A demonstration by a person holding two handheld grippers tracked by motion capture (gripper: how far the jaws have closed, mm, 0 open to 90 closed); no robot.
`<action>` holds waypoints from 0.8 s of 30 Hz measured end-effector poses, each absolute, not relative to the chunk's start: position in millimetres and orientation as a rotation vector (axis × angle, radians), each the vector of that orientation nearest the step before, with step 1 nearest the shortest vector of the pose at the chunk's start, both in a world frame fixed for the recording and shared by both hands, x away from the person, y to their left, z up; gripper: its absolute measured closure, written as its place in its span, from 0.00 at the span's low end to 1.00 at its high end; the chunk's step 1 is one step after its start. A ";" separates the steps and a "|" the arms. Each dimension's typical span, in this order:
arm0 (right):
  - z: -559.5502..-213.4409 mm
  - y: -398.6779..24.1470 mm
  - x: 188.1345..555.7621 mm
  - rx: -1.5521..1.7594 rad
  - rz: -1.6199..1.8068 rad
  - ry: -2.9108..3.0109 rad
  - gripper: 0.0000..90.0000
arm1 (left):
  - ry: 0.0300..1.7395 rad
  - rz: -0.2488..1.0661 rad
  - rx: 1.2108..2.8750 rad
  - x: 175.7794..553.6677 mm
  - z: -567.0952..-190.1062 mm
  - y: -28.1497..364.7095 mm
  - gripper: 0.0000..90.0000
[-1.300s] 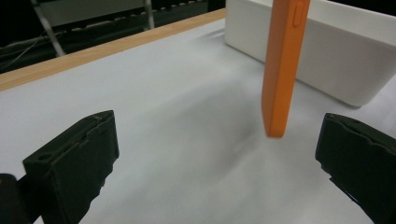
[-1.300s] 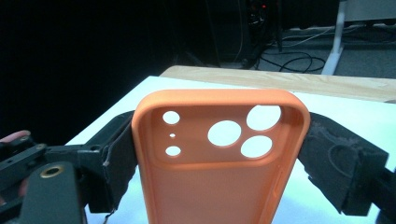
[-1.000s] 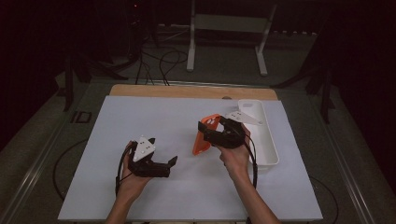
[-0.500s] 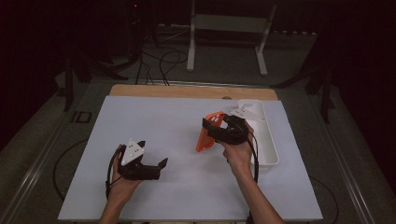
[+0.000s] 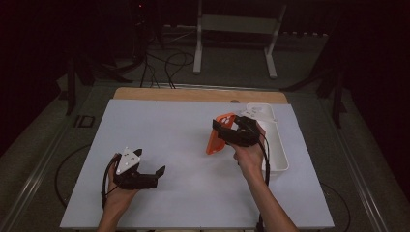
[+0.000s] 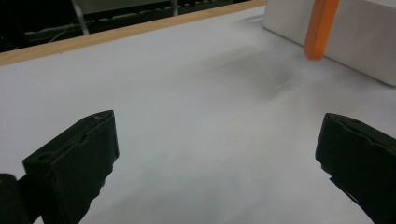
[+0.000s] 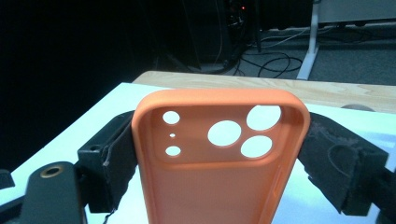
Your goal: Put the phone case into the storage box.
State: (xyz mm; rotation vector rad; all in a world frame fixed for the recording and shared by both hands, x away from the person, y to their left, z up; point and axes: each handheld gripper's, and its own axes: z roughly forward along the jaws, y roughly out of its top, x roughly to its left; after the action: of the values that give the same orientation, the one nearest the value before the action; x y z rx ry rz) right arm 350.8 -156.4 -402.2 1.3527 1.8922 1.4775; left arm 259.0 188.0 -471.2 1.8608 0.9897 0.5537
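Near edge first: the left gripper (image 5: 145, 175) sits low over the white mat (image 5: 159, 145), jaws wide apart w/ nothing between them. It looks parked, prob. to leave room for the other hand; the left gripper view shows bare mat ahead of it and the case (image 6: 320, 28) well off, up and to its right.

Farther in, the right gripper (image 5: 223, 135) is clamped on the orange phone case (image 5: 216, 139). The padded jaws press its two long sides, as the right gripper view shows (image 7: 219, 158), w/ the camera-hole end pointing away from the hand. Squeezing the edges rather than the thin back prob. keeps the soft shell from folding.

The case hangs tilted, lower end near or on the mat; can't tell which. Just beyond the right gripper, on its far side, stands the white tray (image 5: 278, 145), close enough that the case seems either headed for it or just out of it. Behind the mat runs the wooden table edge (image 5: 193, 94).
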 end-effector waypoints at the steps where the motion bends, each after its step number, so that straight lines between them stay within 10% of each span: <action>1: -401.0 -157.0 351.5 1.354 1.482 1.887 0.19 | 0.993 0.553 1.858 258.5 -471.7 189.2 0.00; 24: -398.0 -167.9 360.7 1.384 1.466 1.863 0.19 | 1.016 0.588 1.832 240.1 -485.9 223.8 0.00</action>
State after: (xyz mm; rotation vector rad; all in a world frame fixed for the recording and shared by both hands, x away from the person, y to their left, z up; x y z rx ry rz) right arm 360.7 -167.9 -398.0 1.3835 1.8626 1.4659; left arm 240.1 223.8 -485.9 1.8317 1.0159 0.5877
